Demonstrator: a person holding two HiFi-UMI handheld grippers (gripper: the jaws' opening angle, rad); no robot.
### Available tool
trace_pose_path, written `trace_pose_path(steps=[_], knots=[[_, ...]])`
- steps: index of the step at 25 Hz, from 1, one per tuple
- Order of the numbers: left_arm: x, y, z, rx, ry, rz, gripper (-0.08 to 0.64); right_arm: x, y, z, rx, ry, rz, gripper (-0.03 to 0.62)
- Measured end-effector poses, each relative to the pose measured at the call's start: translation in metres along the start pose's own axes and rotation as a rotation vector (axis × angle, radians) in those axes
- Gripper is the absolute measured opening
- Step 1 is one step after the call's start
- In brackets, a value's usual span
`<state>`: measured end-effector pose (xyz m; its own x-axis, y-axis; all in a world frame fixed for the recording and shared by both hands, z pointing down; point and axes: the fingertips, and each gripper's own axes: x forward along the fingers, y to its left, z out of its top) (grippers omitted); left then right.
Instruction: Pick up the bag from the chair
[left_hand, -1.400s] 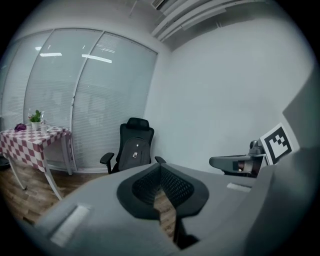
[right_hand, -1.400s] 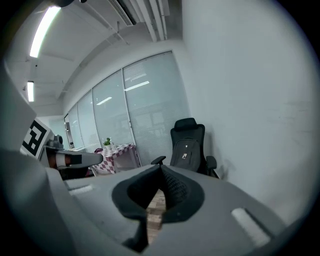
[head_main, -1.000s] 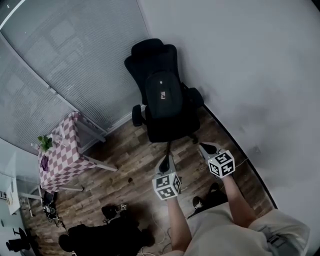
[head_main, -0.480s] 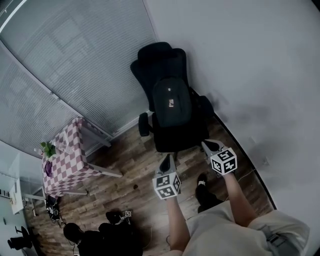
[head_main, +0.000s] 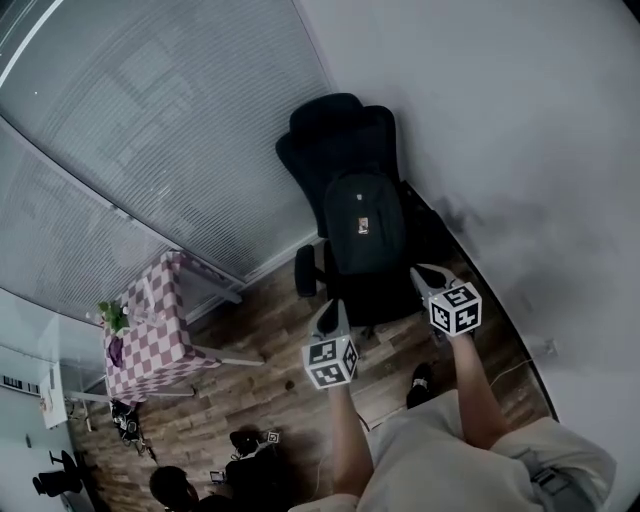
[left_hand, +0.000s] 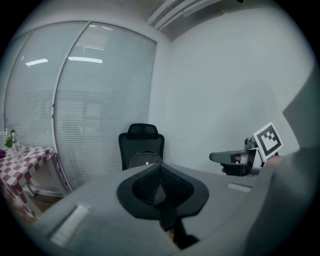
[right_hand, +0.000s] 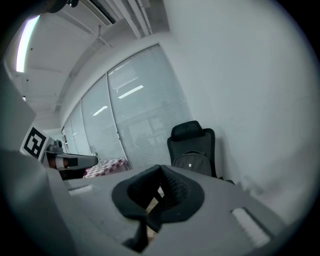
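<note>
Office corner with blinds (head_main: 150, 150), bag (head_main: 362, 225) on chair (head_main: 340, 140), well beyond left gripper (head_main: 329, 306) and right gripper (head_main: 422, 272), fingers (left_hand: 142, 186) pressed together

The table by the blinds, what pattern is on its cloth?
The tablecloth is checked in pinkish-purple and white squares, and it shows best in the head view.

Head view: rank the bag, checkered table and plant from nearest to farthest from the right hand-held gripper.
1. Bag, on the chair just ahead of the right hand-held gripper.
2. Checkered table, far left.
3. Plant, on the table's far end.
</note>
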<state>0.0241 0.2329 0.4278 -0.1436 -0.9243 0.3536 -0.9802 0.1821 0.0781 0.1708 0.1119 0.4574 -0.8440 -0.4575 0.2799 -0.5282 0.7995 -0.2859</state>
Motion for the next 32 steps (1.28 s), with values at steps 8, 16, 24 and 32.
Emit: trace_pose_path(steps=[8, 16, 24, 32], knots=[[0.042, 0.028, 0.002, -0.026, 0.021, 0.052, 0.008, 0.054, -0.026, 0.005, -0.014, 0.054, -0.001, 0.002], [0.071, 0.07, -0.018, -0.1, 0.018, 0.063, 0.008, 0.086, -0.059, -0.01, 0.016, 0.096, -0.071, 0.002], [0.148, 0.112, -0.006, -0.124, 0.043, -0.021, 0.008, 0.14, -0.083, 0.006, 0.016, 0.124, -0.153, 0.002], [0.229, 0.16, 0.019, -0.107, 0.033, -0.124, 0.008, 0.204, -0.107, 0.028, 0.052, 0.072, -0.241, 0.002]])
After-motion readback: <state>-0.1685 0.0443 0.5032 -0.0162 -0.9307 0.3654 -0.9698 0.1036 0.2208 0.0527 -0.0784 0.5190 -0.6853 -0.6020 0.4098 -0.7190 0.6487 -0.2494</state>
